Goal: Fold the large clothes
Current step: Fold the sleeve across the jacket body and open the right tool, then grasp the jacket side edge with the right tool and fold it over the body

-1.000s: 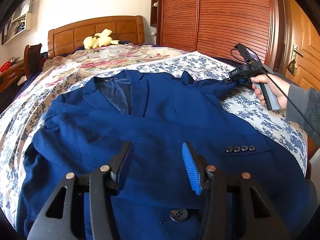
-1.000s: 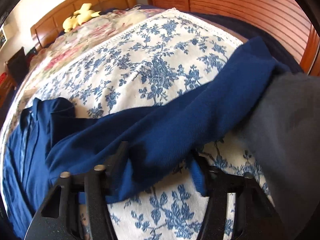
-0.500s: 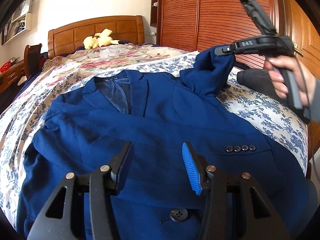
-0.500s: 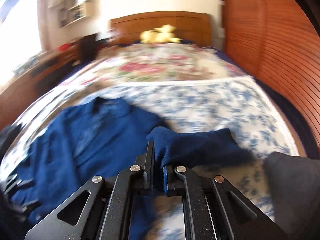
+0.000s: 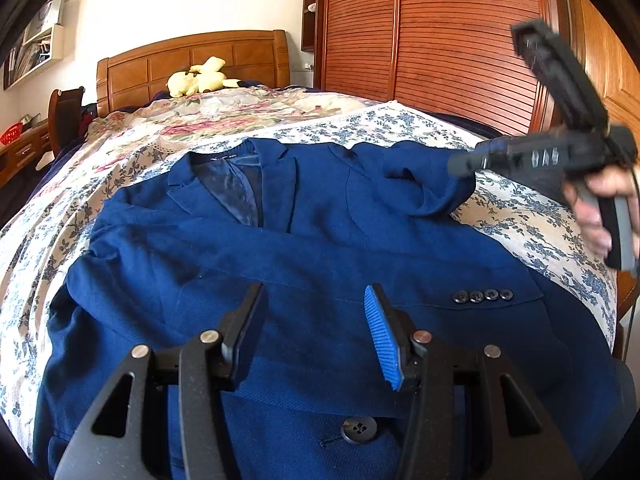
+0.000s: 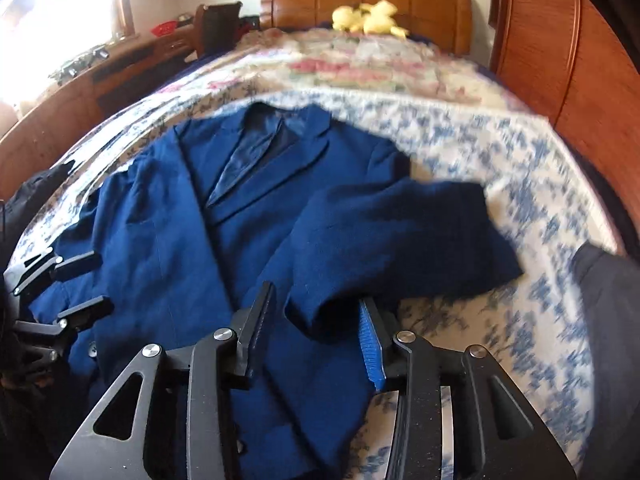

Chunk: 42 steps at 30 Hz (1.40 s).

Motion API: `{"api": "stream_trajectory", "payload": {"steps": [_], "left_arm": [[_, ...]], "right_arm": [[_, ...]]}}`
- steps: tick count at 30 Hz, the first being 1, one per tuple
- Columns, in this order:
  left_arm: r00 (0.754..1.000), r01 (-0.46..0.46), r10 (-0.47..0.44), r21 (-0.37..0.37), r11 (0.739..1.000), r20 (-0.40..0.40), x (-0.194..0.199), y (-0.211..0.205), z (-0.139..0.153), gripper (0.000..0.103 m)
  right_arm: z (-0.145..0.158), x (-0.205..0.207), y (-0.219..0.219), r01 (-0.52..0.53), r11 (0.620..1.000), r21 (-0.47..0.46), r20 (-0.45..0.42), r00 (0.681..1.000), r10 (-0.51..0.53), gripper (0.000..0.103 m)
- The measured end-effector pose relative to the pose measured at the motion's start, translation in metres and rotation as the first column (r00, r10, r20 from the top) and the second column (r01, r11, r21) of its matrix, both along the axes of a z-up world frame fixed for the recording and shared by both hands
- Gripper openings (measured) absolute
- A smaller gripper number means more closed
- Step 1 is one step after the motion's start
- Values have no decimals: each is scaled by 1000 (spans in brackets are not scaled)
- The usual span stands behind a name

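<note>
Left wrist view: a big blue jacket [image 5: 320,248] is spread face-up on a bed [image 5: 520,216] with a blue-flowered cover, collar at the far end, hem toward the camera. The left gripper [image 5: 316,328] hangs just over the near part of the jacket with its jaws apart and nothing between them. A row of four dark sleeve buttons [image 5: 482,295] sits to the right of it, and one bigger front button [image 5: 359,430] is right down by the gripper body. Over on the right, a hand [image 5: 600,208] holds the right gripper [image 5: 460,166], blurry, up above the bed's right edge. Just below its tip the jacket's right sleeve [image 5: 428,184] lies folded inward over the right shoulder area.

From the right wrist view, that sleeve's [image 6: 400,240] cuff end sits in the gap between the right gripper's [image 6: 316,336] fingers, but the jaws have just been opening and the pads don't press on the cloth, so it's let go. The left gripper [image 6: 76,284] shows at the left edge here, jaws apart too.

A yellow plush toy [image 5: 200,78] lies at the wooden headboard [image 5: 192,60] at the far end.
</note>
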State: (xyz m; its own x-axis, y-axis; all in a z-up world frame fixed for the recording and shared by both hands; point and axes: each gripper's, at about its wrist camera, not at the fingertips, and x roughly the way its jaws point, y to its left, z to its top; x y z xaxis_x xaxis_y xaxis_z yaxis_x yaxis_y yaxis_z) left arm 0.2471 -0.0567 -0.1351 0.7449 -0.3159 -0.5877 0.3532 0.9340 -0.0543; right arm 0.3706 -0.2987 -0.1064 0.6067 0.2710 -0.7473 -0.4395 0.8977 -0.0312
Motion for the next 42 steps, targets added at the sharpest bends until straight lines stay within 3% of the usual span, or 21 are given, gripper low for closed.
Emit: {"api": "stream_trajectory", "payload": {"steps": [4,10,23,32,37,39,40,42], "left_arm": [[1000,-1,1,1,1000,1,0,1,0,49],[1000,-2,2,2,1000,1,0,0,0,49],[1000,3,-3,6,1000,3,-1,-1,0,49],[1000,6,-6,12,1000,-1,-1,-3,-1,49],[1000,3,-2,7,1000,-5,0,-3,-1,49],[1000,2,-2,8,1000,-3,-1,-2,-1,49],[1000,1,-1,9,1000,-2,0,-2,-1,49],[1000,-1,1,9,1000,1,-1,-2,-1,49]], "right_arm": [[23,7,-9,26,1000,14,58,998,-27,53],[26,44,-29,111,994,-19,84,990,-109,58],[-36,122,-99,326,938,-121,8,945,-327,63],[-71,150,-134,413,900,-138,-68,903,-425,69],[-76,150,-144,444,892,-82,-106,886,-451,74],[-76,146,-143,434,899,-60,-116,891,-438,67],[-76,145,-141,416,908,-45,-120,900,-418,53],[-75,142,-135,375,927,-27,-126,918,-375,14]]}}
